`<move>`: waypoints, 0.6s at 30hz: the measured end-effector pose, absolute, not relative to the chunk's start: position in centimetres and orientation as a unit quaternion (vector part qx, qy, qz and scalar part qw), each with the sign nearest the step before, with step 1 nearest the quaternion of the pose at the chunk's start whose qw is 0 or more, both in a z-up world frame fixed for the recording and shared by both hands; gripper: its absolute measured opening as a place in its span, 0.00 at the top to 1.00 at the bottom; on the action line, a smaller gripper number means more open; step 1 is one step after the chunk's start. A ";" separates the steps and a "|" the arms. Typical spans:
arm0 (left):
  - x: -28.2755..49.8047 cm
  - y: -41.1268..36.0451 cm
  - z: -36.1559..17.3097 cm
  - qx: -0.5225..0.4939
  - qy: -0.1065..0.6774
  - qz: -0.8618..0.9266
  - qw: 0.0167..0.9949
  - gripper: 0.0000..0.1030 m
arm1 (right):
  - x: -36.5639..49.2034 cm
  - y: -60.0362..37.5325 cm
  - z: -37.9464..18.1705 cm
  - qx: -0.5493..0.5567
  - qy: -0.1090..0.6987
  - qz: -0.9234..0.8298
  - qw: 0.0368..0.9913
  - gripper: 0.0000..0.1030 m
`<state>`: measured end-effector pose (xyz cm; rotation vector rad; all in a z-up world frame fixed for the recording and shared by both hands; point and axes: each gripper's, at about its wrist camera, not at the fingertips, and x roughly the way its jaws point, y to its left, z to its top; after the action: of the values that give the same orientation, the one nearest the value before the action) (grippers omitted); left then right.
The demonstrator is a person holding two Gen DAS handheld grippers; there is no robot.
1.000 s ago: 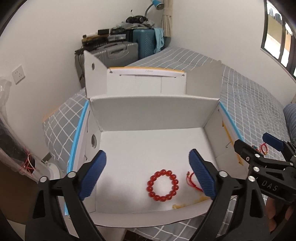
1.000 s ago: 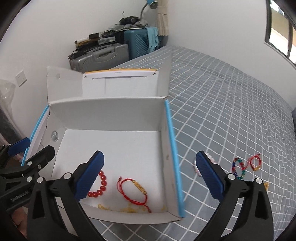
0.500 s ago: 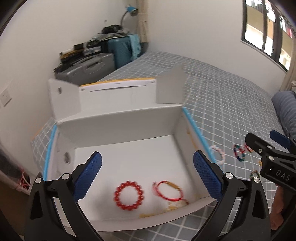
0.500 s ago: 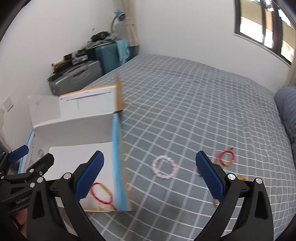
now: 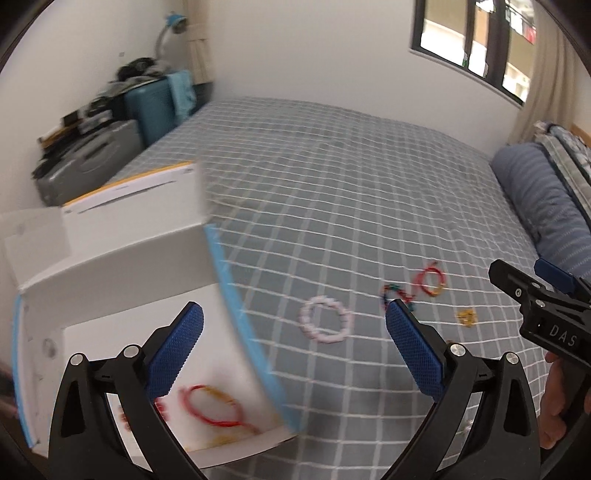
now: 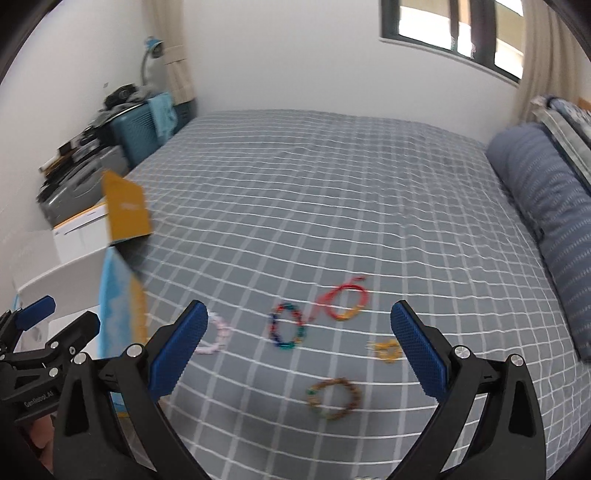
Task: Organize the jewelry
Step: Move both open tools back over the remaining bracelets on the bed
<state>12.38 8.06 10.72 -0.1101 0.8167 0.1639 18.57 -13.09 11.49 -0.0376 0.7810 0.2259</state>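
A white cardboard box [image 5: 122, 266] with blue tape edges sits on the bed at left; a red cord bracelet [image 5: 214, 406] and a red bead bracelet lie inside. On the bedspread lie a pale pink bead bracelet [image 5: 325, 325], a multicoloured bead bracelet [image 6: 288, 328], a red cord bracelet [image 6: 345, 304], a small gold piece [image 6: 386, 349] and a brown bead bracelet [image 6: 334, 398]. My left gripper [image 5: 295, 350] is open and empty over the box's right wall. My right gripper [image 6: 299, 350] is open and empty above the loose bracelets.
Suitcases [image 5: 110, 147] and clutter stand against the wall beyond the box. A blue striped pillow [image 6: 546, 206] lies along the bed's right side. A window [image 6: 454, 29] is high on the far wall. The grey checked bedspread [image 6: 332, 184] stretches beyond the jewelry.
Both grippers have swung right, from over the box toward the loose bracelets on the bedspread. Both stay open and empty. The box and its contents have not moved.
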 end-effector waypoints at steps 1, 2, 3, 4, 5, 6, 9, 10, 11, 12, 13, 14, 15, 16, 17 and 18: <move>13.2 7.2 10.4 -0.052 0.401 0.075 0.912 0.06 | 18.9 -13.8 11.3 -0.018 0.382 0.104 0.918 0.07; 13.6 6.6 10.2 -0.052 0.402 0.069 0.911 0.06 | 19.3 -14.5 11.1 -0.019 0.384 0.098 0.918 0.07; 14.3 5.8 9.8 -0.052 0.405 0.062 0.911 0.06 | 19.6 -15.2 10.8 -0.019 0.385 0.095 0.918 0.07; 15.3 4.9 9.3 -0.050 0.411 0.054 0.909 0.06 | 20.1 -16.0 10.3 -0.020 0.387 0.091 0.917 0.07; 15.9 4.4 8.9 -0.051 0.415 0.049 0.907 0.06 | 20.6 -16.8 9.8 -0.020 0.390 0.085 0.917 0.07; 16.6 3.8 8.4 -0.052 0.418 0.044 0.906 0.06 | 21.0 -17.5 9.3 -0.018 0.393 0.081 0.916 0.07; 18.4 2.5 6.5 -0.048 0.428 0.044 0.901 0.06 | 22.3 -19.2 7.5 -0.011 0.405 0.074 0.911 0.07; 19.0 2.1 5.6 -0.047 0.434 0.043 0.899 0.06 | 23.0 -19.9 6.4 -0.007 0.414 0.071 0.907 0.07; 19.3 1.8 5.0 -0.045 0.437 0.042 0.897 0.06 | 23.4 -20.4 5.7 -0.004 0.422 0.070 0.904 0.07; 19.9 1.6 4.1 -0.045 0.444 0.046 0.894 0.06 | 23.7 -20.6 5.1 -0.003 0.428 0.068 0.901 0.07; 20.4 1.5 3.1 -0.047 0.450 0.048 0.890 0.06 | 24.2 -21.0 4.0 -0.003 0.437 0.065 0.897 0.07; 20.6 1.4 2.3 -0.048 0.454 0.049 0.888 0.06 | 24.4 -21.0 3.5 -0.004 0.442 0.062 0.895 0.07; 21.0 1.5 1.4 -0.050 0.461 0.052 0.884 0.06 | 24.7 -21.2 2.8 -0.004 0.447 0.060 0.892 0.07; 21.4 1.7 0.5 -0.056 0.469 0.055 0.880 0.06 | 25.0 -21.4 2.0 -0.004 0.453 0.058 0.889 0.07; 21.6 1.8 -0.1 -0.061 0.474 0.059 0.877 0.06 | 25.2 -21.5 1.4 -0.003 0.458 0.056 0.887 0.07; 22.0 1.9 -0.8 -0.066 0.479 0.062 0.873 0.06 | 25.5 -21.6 0.8 -0.003 0.463 0.054 0.885 0.07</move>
<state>22.05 1.93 -0.82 -0.1378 1.0004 0.1286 25.47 -21.60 0.77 -0.0052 0.9637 0.1131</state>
